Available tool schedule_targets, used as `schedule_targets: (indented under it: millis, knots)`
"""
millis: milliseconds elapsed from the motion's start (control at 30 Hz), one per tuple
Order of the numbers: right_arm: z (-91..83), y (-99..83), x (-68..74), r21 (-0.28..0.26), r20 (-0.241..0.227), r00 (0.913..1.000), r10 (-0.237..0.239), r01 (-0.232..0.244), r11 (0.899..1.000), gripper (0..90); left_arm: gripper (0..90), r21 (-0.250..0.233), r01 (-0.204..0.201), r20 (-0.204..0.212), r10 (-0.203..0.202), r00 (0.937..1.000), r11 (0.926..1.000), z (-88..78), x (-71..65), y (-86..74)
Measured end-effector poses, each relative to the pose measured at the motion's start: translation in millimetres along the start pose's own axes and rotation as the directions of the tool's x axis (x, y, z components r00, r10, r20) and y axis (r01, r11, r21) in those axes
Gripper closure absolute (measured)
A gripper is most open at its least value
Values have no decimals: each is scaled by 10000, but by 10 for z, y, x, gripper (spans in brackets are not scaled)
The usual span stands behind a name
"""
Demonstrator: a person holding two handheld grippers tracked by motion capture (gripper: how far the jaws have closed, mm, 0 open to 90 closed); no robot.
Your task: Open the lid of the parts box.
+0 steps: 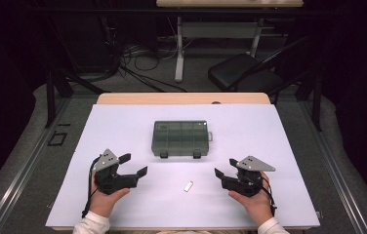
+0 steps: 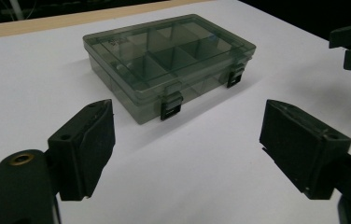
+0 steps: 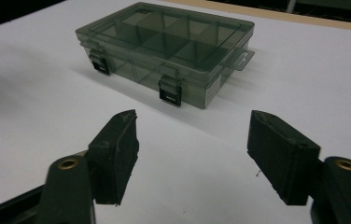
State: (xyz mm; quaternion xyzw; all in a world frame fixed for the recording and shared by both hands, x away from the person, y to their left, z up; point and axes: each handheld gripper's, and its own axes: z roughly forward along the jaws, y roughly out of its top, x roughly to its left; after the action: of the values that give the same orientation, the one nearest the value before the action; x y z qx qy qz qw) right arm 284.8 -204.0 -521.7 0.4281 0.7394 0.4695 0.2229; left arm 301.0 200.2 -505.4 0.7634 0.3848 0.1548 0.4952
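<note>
Smoky grey see-through box (image 1: 179,138), black latches (image 2: 171,105); white bench (image 1: 123,126), tan edge; black claws; small white piece (image 1: 188,186).

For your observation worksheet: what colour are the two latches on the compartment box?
Black, on the smoky grey see-through box; the latches show best in the right gripper view.

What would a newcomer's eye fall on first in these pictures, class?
First, the closed smoky-grey translucent plastic compartment box with two black latches, mid-table on the white table cover. Next, the black left tongs and right tongs, both open and empty, flanking the near edge. Between them lies a small pale flat oblong piece.
</note>
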Motion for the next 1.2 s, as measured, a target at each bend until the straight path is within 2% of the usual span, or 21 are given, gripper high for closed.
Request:
schedule_targets:
  millis: [167,333,533,600,667,700,767,833,967,1033,1067,1133,1200]
  knots:
    - [84,94,43,474,-73,9998,-184,187,9987,386,249,222,150,-72,-149,9999,9996,95,-15,101]
    - [169,241,43,804,-210,9998,-35,51,9967,467,292,489,195,-199,-185,9996,9986,180,-17,227]
    - [324,400,41,853,-315,9995,93,-66,9963,510,373,774,296,-242,-278,9993,9966,301,9,396]
    - [376,435,47,851,-477,9988,52,-12,9964,519,410,911,502,-228,-483,9986,9946,349,14,455]
    - [429,462,61,824,-556,9984,24,22,9966,532,442,913,449,-335,-420,9986,9948,378,19,496]
    - [448,477,63,884,-597,9982,0,52,9961,532,461,900,547,-367,-515,9980,9944,396,22,523]
    - [501,512,74,916,-619,9981,35,22,9958,532,477,830,696,-231,-679,9974,9941,432,36,569]
    - [544,544,74,954,-673,9977,89,-25,9954,537,493,875,633,-115,-625,9980,9942,471,51,611]
    - [625,583,75,657,-638,9979,108,-66,9978,556,517,672,577,-214,-564,9982,9961,542,83,628]
    - [650,584,61,539,-718,9974,70,-31,9985,573,540,832,454,-419,-420,9982,9955,578,99,620]
    - [658,579,60,487,-708,9975,70,-35,9988,577,543,926,563,-491,-519,9974,9941,601,103,603]
    - [669,554,57,646,-612,9981,49,-9,9979,610,565,773,580,-520,-540,9972,9953,620,100,554]
    - [671,528,56,782,-441,9988,203,-168,9968,619,604,689,709,-362,-686,9970,9951,642,102,499]
